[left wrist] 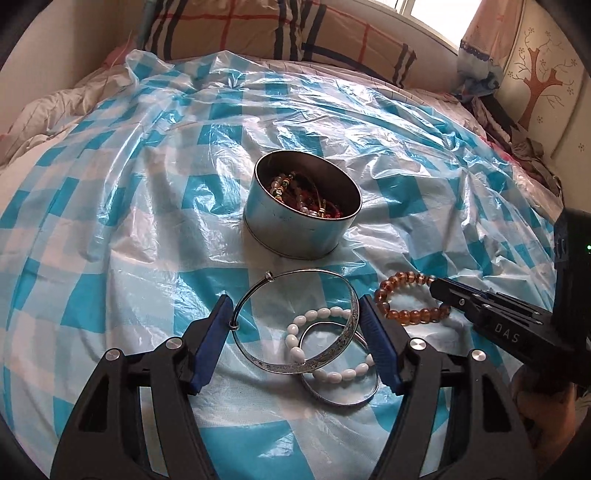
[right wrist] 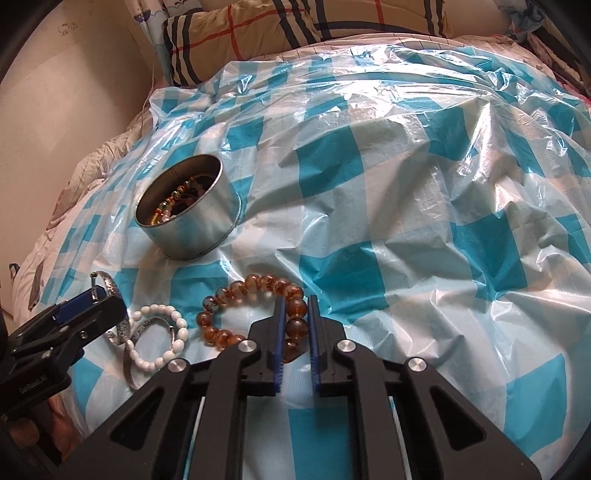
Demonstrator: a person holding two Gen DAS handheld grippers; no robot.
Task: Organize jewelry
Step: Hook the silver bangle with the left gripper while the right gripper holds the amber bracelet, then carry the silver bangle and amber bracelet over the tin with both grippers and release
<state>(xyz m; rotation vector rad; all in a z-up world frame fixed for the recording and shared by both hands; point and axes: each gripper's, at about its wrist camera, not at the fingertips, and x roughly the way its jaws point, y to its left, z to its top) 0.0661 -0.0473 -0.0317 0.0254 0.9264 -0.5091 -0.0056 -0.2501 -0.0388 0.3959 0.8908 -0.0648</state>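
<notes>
My left gripper (left wrist: 295, 301) is shut across a wide silver bangle (left wrist: 321, 360), one pad on each side, and the bangle sits tilted. Under it lie a white bead bracelet (left wrist: 295, 341) and a second, flat silver bangle (left wrist: 341, 398). A round metal tin (left wrist: 295, 232) with several beaded pieces inside stands just beyond. My right gripper (right wrist: 296, 301) is shut on an amber bead bracelet (right wrist: 236, 290), pinching the beads on its right side. In the right wrist view, the tin (right wrist: 199, 225) is at the far left and the left gripper (right wrist: 92, 304) is at the left edge.
Everything lies on a crinkled blue-and-white checked plastic sheet (left wrist: 147, 206) spread over a bed. Plaid pillows (left wrist: 258, 26) lie along the far edge. A wall (right wrist: 66, 110) borders the bed's left side, and a curtain and a panel with a tree picture (left wrist: 543, 81) stand at the right.
</notes>
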